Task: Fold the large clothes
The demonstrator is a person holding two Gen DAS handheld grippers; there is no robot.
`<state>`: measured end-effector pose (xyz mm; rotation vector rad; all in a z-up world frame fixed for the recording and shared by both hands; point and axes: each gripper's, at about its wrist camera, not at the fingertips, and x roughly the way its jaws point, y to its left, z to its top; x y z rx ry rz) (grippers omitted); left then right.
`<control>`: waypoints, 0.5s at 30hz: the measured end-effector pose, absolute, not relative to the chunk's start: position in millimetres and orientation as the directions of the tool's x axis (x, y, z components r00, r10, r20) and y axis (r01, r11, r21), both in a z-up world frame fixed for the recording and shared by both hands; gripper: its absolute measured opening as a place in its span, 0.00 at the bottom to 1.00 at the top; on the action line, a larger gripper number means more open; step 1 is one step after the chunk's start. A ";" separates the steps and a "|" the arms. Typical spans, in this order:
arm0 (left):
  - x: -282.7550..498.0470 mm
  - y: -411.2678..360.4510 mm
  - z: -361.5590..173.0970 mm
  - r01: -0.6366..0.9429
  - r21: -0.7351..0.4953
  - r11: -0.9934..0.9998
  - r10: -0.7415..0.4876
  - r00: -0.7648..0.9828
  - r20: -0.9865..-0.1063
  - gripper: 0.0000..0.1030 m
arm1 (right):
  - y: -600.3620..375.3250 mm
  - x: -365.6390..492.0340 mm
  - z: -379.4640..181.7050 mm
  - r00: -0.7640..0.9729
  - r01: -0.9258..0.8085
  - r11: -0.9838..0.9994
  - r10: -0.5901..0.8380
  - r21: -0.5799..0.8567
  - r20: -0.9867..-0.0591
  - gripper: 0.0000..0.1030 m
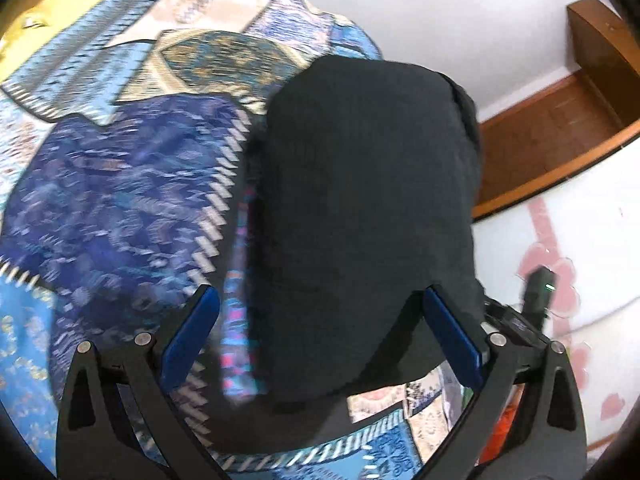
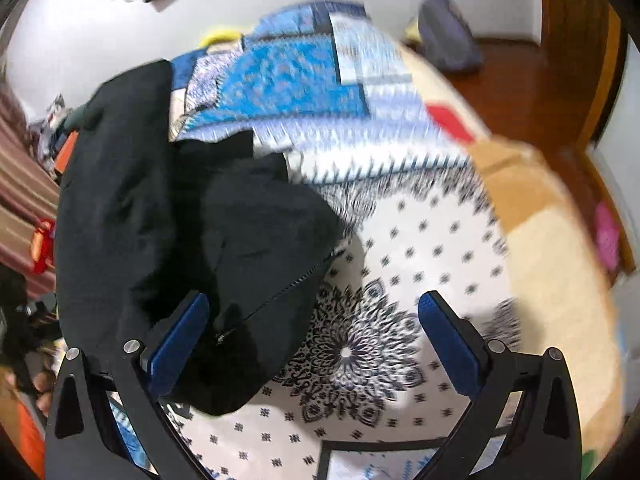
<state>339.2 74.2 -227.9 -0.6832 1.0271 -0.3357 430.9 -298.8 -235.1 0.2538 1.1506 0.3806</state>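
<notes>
A black garment lies in a folded block on the patterned blue bedspread. My left gripper stands open above its near end, blue pads wide apart, nothing between them. In the right wrist view the black garment shows a zipper along one edge and lies rumpled at the left. Over the white-and-black mandala patch of the bedspread my right gripper is open too, its left pad over the garment's edge. Both views are blurred by motion.
Beyond the bed's far side there is a white wall and wooden floor. A yellow cloth lies at the far left of the bed. A cardboard box and a grey bag sit to the right. A striped fabric hangs left.
</notes>
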 end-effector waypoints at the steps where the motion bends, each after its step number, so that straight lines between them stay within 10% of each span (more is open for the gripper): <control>1: 343.5 69.6 -227.7 -0.042 -0.664 0.746 -0.565 0.487 -0.666 0.99 | -299.4 435.1 -241.7 0.331 -0.147 0.897 0.441 0.416 -0.834 1.00; 15: 383.9 71.3 -253.0 -0.111 -0.807 0.580 -0.672 0.496 -0.551 1.00 | -268.9 467.8 -275.5 0.219 -0.113 0.746 0.663 0.656 -0.716 0.98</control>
